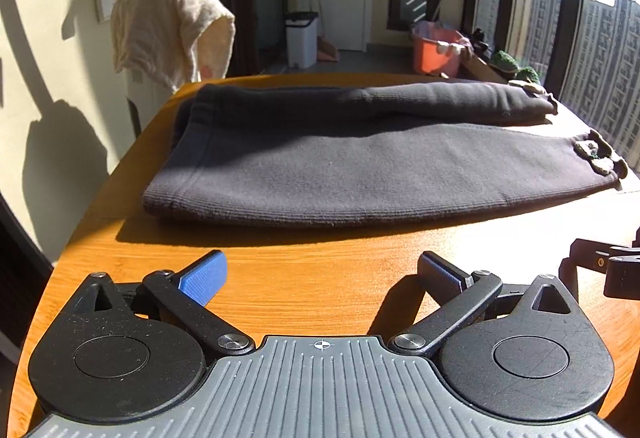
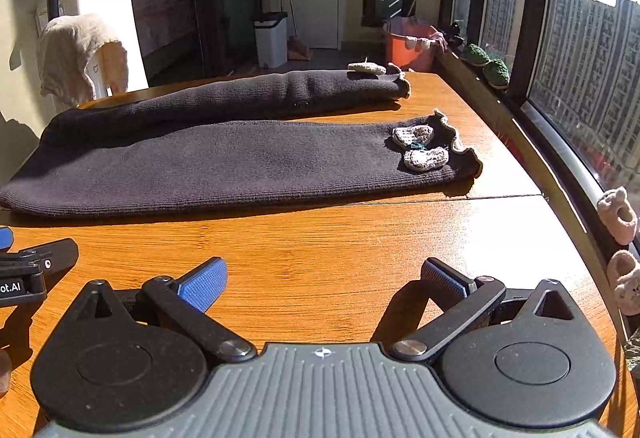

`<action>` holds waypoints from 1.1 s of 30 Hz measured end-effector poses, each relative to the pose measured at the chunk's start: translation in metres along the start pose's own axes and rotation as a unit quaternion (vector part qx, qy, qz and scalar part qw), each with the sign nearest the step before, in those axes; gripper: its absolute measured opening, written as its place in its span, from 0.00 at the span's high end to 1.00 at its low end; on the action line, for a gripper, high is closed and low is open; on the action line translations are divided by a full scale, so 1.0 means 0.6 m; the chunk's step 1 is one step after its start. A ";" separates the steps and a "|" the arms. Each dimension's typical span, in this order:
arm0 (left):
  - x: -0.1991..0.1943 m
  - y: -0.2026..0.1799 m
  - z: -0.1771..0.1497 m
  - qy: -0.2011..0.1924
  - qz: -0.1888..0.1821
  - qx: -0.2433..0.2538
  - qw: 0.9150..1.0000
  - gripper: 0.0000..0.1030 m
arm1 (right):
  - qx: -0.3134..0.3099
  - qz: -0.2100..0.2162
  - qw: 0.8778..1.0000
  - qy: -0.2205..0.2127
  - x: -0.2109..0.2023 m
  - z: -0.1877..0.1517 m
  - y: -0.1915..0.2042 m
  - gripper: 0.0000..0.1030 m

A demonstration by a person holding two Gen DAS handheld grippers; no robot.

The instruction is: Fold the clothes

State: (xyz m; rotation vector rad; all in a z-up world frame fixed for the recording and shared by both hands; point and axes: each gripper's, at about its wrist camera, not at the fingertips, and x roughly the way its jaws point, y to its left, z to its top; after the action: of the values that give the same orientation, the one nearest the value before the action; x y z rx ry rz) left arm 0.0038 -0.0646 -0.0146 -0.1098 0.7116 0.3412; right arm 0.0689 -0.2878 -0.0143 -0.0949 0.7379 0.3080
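Fingers of both the left gripper (image 1: 322, 276) and right gripper (image 2: 324, 278) were spread wide, empty, above the wooden table (image 2: 320, 238) short of the dark knit trousers (image 2: 224, 162).

Both grippers sit low in their frames, side by side. Left gripper (image 1: 322, 278) has its blue-padded fingers (image 1: 204, 280) spread wide, holding nothing; right gripper (image 2: 324, 280) same deal.

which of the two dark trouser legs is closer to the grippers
The front leg of the dark knitted trousers, whose cuff carries the pale crocheted bow. The rear leg lies behind it, farther across the wooden table.
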 end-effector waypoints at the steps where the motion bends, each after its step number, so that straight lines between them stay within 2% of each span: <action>1: 0.000 0.000 0.000 0.000 0.000 0.000 1.000 0.00 | -0.001 0.001 1.000 0.000 0.000 0.000 0.001 0.00; 33: -0.004 0.003 -0.003 -0.002 0.004 -0.005 1.000 0.00 | -0.004 0.006 1.000 -0.002 0.001 -0.001 0.007 0.00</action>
State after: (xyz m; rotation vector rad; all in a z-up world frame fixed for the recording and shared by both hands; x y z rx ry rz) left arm 0.0003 -0.0641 -0.0141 -0.1156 0.7058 0.3526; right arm 0.0678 -0.2835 -0.0151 -0.0965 0.7332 0.3220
